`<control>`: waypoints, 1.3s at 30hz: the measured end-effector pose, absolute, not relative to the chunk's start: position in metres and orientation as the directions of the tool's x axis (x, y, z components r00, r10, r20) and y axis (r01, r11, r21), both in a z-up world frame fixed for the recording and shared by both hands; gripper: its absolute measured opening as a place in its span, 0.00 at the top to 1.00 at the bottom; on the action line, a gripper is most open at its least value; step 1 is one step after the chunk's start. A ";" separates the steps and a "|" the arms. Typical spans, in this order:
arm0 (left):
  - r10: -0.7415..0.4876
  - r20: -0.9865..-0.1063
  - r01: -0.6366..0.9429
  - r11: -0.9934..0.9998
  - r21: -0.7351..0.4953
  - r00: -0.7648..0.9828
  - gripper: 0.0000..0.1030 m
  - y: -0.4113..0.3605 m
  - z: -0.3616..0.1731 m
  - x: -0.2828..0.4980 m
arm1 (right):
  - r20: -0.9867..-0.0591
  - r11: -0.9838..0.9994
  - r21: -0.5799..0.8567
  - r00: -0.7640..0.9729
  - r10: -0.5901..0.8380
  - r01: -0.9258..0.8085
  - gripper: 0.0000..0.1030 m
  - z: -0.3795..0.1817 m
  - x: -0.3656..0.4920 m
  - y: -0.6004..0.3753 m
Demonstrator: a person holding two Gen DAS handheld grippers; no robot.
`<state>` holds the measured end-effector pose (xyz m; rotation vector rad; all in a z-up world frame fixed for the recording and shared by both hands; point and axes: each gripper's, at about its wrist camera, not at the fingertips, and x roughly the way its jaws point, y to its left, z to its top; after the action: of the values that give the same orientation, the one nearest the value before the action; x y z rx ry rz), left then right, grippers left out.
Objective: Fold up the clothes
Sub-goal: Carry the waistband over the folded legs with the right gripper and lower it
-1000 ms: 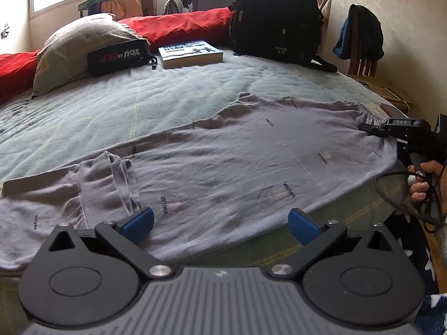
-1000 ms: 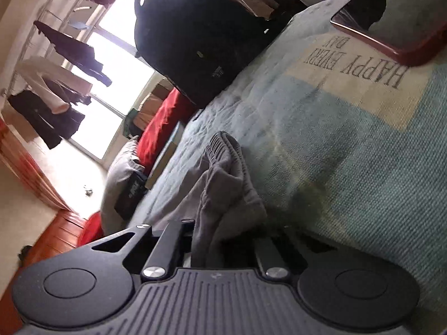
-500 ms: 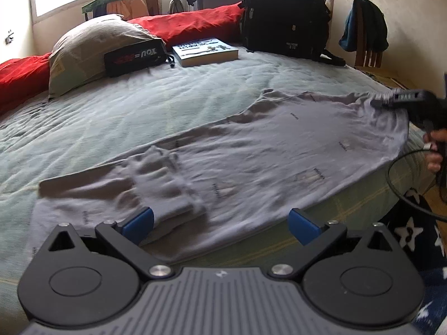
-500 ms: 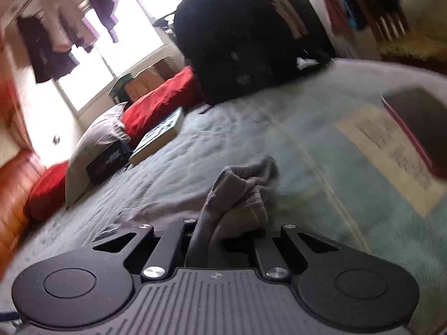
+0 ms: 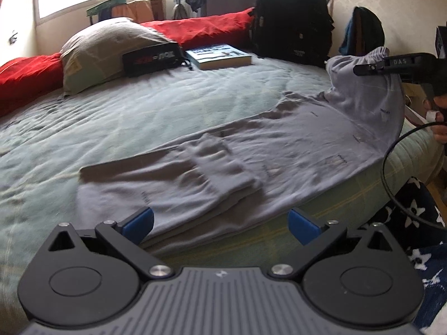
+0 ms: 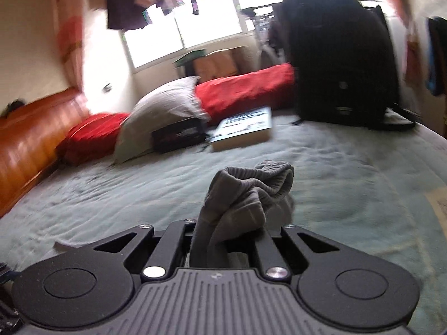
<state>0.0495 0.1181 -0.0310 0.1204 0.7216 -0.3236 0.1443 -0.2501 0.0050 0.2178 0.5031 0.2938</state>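
The grey top (image 5: 279, 150) lies spread across the near side of the bed (image 5: 139, 117), one sleeve folded in over its left part, its right end lifted clear of the covers. That raised end, the ribbed hem (image 6: 251, 189), is bunched in the right gripper (image 6: 229, 240), jaws clamped tight on the cloth. The left gripper (image 5: 220, 223) hovers at the near edge of the top, blue jaws wide apart, nothing between them. Beyond sit a pillow (image 5: 109, 47), a book (image 5: 220, 55) and a black backpack (image 5: 293, 19), well clear.

Now the risk: only one end is gripped, so carrying it over could drag the whole top along the bed and undo that tucked sleeve. The bunched hold may also lay the hem down crooked. And the black cable (image 5: 391, 167) hangs near the bed's edge, ready to snag.
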 end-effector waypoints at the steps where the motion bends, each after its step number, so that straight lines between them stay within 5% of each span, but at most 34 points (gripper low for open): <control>1: -0.249 -0.664 0.327 0.945 -0.008 0.705 0.01 0.123 -0.032 0.048 | -0.447 0.934 0.264 0.828 0.339 -0.240 0.92 0.008 0.145 -0.239; 22: -0.189 -0.626 0.205 0.978 -0.048 0.756 0.01 0.199 -0.034 0.022 | -0.526 0.814 0.187 0.644 0.556 -0.550 0.91 0.033 0.155 -0.056; 39: -0.147 -0.640 0.125 0.989 -0.080 0.754 0.01 0.230 -0.039 0.016 | -0.563 0.730 0.061 0.580 0.589 -0.681 0.90 0.036 0.155 0.037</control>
<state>0.0165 0.2300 -0.0389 -0.0326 0.7008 -0.1485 0.1547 0.0374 0.0360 -0.1685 0.5934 0.7461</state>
